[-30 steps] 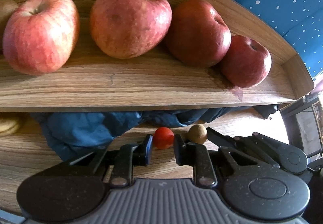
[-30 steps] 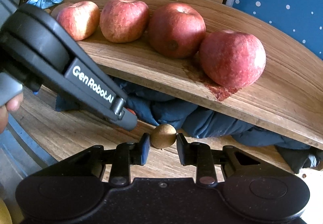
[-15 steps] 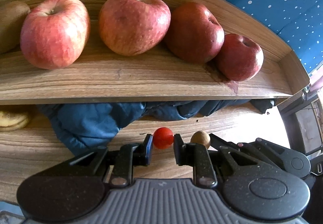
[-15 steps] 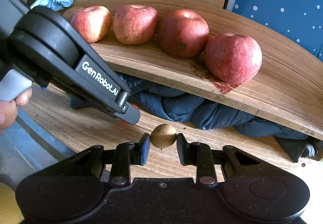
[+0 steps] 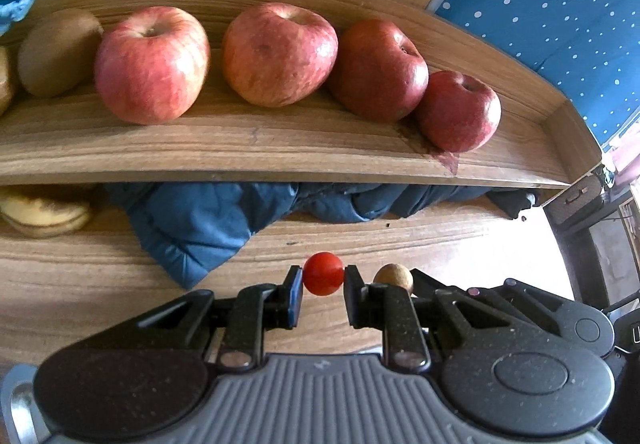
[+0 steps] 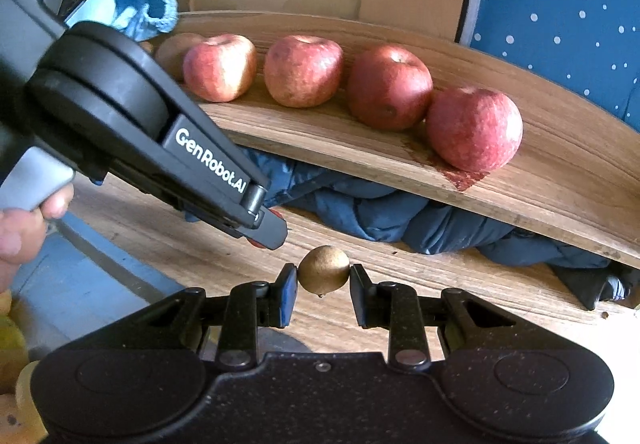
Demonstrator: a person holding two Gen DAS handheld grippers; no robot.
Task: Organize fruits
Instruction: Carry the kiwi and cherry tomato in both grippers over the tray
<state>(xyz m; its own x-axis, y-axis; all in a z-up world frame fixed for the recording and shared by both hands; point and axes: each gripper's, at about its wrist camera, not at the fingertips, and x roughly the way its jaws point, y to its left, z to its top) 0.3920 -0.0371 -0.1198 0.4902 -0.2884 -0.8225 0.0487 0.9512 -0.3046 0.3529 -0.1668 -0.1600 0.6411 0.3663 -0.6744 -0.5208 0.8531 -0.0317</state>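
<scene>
A wooden shelf (image 5: 280,148) was seen above the table (image 5: 80,284), carrying four apples (image 5: 276,52) in a row with a kiwi (image 5: 56,52) at their left end. Blue cloth (image 5: 192,228) was bunched beneath it, near a banana (image 5: 40,212). The left gripper (image 5: 323,286) was pinched on a small tomato (image 5: 323,273) above the table, and just beside it the right gripper (image 6: 323,286) was clamped on a round brown fruit (image 6: 323,270).

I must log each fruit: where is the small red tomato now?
In the left wrist view, the cherry tomato sits between the left tool's fingers, below the apple shelf.
</scene>
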